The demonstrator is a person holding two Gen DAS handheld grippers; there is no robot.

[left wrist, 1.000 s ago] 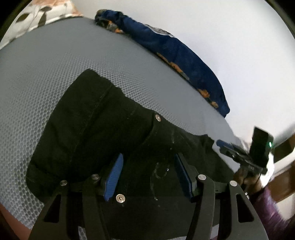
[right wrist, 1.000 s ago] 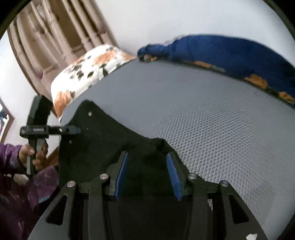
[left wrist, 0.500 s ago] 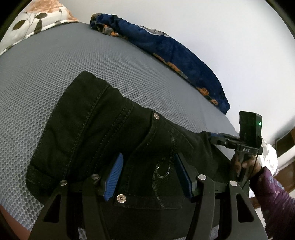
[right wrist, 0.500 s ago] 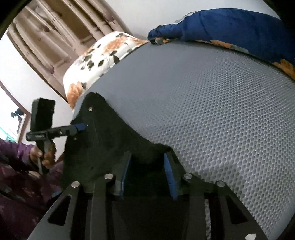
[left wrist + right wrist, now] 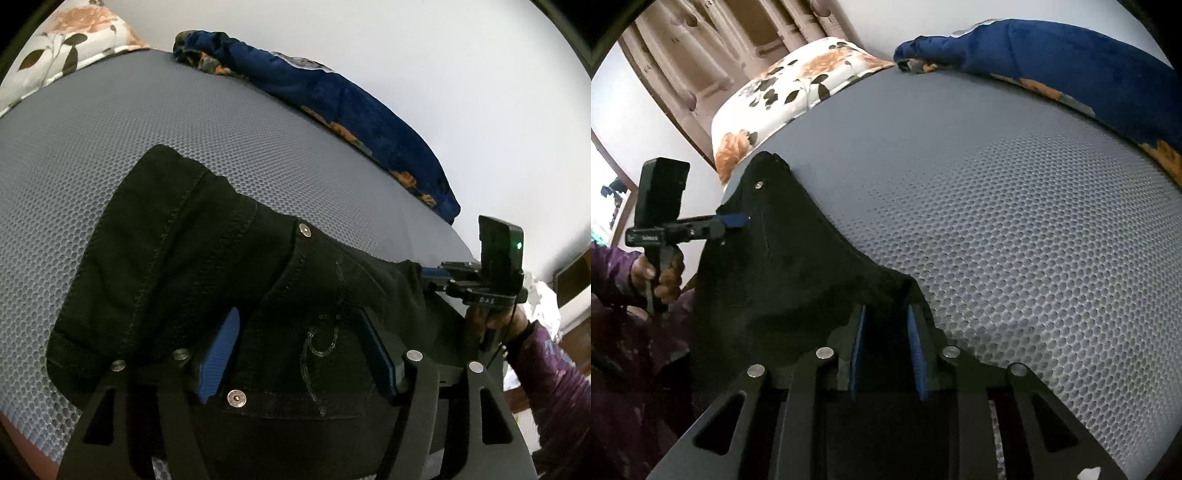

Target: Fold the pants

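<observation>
The blue fingers [image 5: 221, 354] of the left gripper [image 5: 295, 354] stand apart and are opening, with the waistband area of the black jeans [image 5: 177, 258] lying between them but not pressed. The fingers [image 5: 916, 354] of the right gripper [image 5: 886, 350] are closing on a raised edge of the same jeans [image 5: 783, 273], and the dark cloth already sits between them; I cannot tell if the pads press it yet. The jeans lie half folded on the grey mesh mattress [image 5: 92, 140] of the bed. Denim is soft but rather heavy and thick, not slippery, so I judge that a hold on the stitched waistband or the hem is the safest. The left view shows the pocket, its metal rivet [image 5: 305, 230] and the seams; the right view shows the flowered pillow [image 5: 798, 96] in full and the wooden cabinet [image 5: 738, 48].
</observation>
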